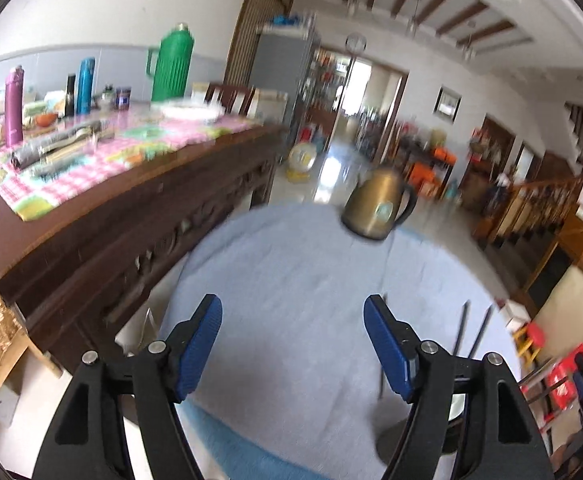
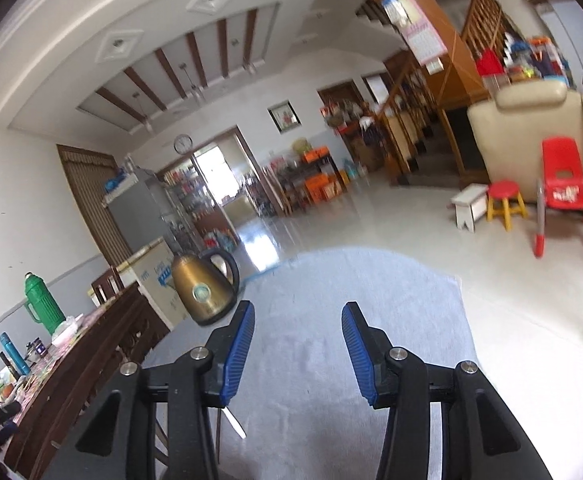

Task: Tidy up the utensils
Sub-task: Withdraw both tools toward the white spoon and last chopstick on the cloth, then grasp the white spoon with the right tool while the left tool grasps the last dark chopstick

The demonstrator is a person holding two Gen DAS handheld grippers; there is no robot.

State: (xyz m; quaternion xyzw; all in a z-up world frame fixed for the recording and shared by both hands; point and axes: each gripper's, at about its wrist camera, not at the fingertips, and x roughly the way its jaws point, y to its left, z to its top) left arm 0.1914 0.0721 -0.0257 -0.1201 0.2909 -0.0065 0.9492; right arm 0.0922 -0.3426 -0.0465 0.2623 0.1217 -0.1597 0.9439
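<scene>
My left gripper [image 1: 293, 312] is open and empty above a table covered with a light blue cloth [image 1: 291, 272]. Two dark chopsticks [image 1: 471, 332] lie on the cloth to the right of my right finger. A round metal holder [image 1: 395, 440] shows partly behind that finger, low right. My right gripper [image 2: 298, 316] is open and empty above the same blue cloth [image 2: 331, 280]. A white utensil tip [image 2: 233, 422] pokes out below my left finger in the right wrist view; the rest of it is hidden.
A gold kettle [image 1: 375, 208] stands at the cloth's far edge; it also shows in the right wrist view [image 2: 205, 290]. A dark wooden sideboard [image 1: 111, 232] with bottles and a green thermos [image 1: 171, 64] runs along the left. Red chair [image 2: 563, 188] and stools stand on the floor at the right.
</scene>
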